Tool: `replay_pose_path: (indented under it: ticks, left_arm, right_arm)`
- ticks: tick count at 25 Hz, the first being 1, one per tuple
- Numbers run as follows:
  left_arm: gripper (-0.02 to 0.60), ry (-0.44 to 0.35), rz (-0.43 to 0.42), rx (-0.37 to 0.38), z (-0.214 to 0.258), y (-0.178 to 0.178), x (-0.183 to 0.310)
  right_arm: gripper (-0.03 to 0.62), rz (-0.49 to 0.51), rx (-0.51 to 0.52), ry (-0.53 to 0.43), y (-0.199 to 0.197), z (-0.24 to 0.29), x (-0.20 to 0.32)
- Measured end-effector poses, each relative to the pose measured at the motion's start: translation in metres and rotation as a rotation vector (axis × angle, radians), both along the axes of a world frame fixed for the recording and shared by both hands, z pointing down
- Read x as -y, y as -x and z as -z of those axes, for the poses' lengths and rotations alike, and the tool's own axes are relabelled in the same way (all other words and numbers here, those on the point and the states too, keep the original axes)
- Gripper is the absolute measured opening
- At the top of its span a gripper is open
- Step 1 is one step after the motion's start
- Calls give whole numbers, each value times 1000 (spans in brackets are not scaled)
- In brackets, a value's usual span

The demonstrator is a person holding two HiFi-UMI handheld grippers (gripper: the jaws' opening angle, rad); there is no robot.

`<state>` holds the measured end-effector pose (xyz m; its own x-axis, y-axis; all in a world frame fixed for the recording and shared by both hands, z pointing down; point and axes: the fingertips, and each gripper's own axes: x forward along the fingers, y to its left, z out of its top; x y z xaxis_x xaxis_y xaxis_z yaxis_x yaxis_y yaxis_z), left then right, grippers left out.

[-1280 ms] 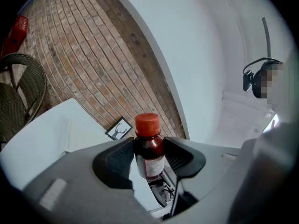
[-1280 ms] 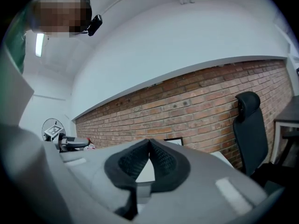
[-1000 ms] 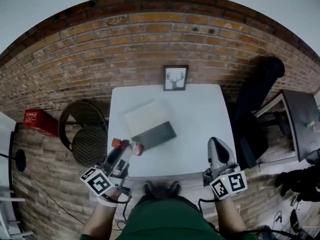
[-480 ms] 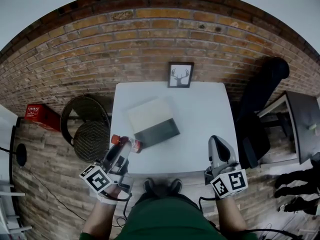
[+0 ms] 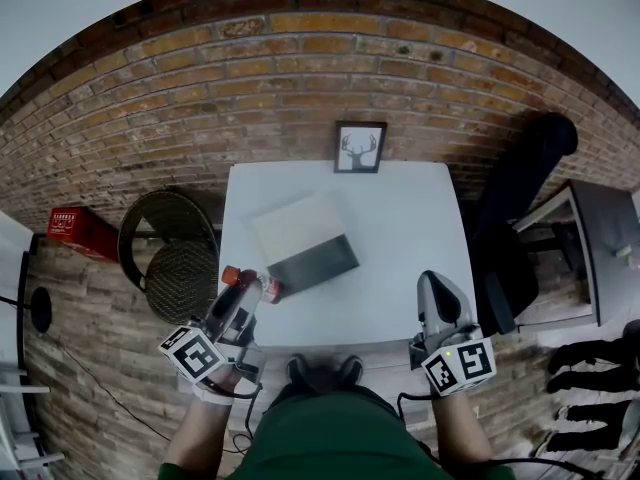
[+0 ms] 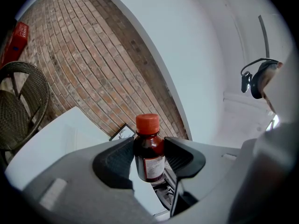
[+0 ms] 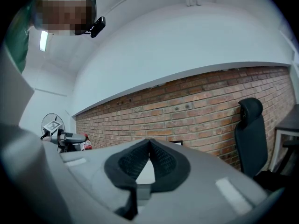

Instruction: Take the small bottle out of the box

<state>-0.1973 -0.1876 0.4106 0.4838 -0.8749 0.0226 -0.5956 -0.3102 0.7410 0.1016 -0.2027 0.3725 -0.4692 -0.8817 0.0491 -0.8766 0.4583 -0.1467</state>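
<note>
My left gripper (image 6: 149, 157) is shut on a small dark-brown bottle (image 6: 149, 154) with a red-orange cap and a white label, pads pressing on both its sides. In the head view the left gripper (image 5: 247, 294) holds the bottle (image 5: 232, 275) over the white table's (image 5: 400, 228) front-left edge, just left of the box. The box (image 5: 312, 262) lies open on the table, with a dark inside and a pale lid behind it. At the table's front right my right gripper (image 5: 430, 286) hangs shut and empty, and its pads (image 7: 161, 160) meet in the right gripper view (image 7: 149, 146).
A framed deer picture (image 5: 360, 147) leans on the brick wall at the table's far edge. A wicker chair (image 5: 170, 258) stands close on the left and a black office chair (image 5: 515, 218) on the right. A red case (image 5: 75, 230) lies far left, a dark desk (image 5: 600, 238) far right.
The left gripper has kept its hold on the bottle and drifted very little near the table's front-left edge. The head camera has shifted slightly. The right gripper has stayed in place.
</note>
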Motion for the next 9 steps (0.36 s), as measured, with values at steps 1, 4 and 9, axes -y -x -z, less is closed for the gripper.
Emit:
replay_pose_path:
  ticks: [1,4,9]
  left_arm:
    - [215,1,-1,0,-1,0,0]
    - [215,7,-1,1,-5,3,2]
    - [215,24,-1,5,-13,10,3]
  right_arm:
    - [3,-2,-1,1,0,-1,0]
    - [3,-6,-2,4,1,-1,-1]
    - [3,-6,-5,14,7,-2,-4]
